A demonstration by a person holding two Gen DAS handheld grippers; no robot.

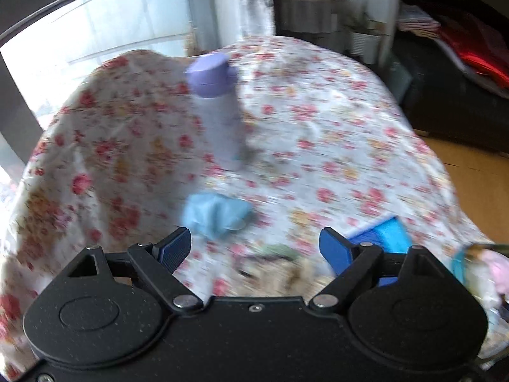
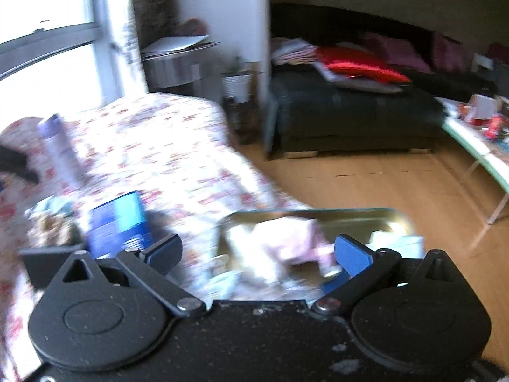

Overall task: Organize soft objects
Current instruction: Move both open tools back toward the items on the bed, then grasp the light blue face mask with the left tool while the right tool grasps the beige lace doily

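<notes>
The left gripper (image 1: 254, 248) stands apart and empty, with the crumpled blue cloth (image 1: 216, 215) just ahead of its left finger, likely light, limp and best pinched at a raised central fold.

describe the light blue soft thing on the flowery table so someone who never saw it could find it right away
Start at the table covered with a flowered cloth, and find the tall bottle with a purple cap standing on it. In the left wrist view, the crumpled light blue cloth lies just below that bottle, ahead of the left gripper. It is soft, wrinkled and pale, unlike the rigid, darker blue box nearby.
</notes>
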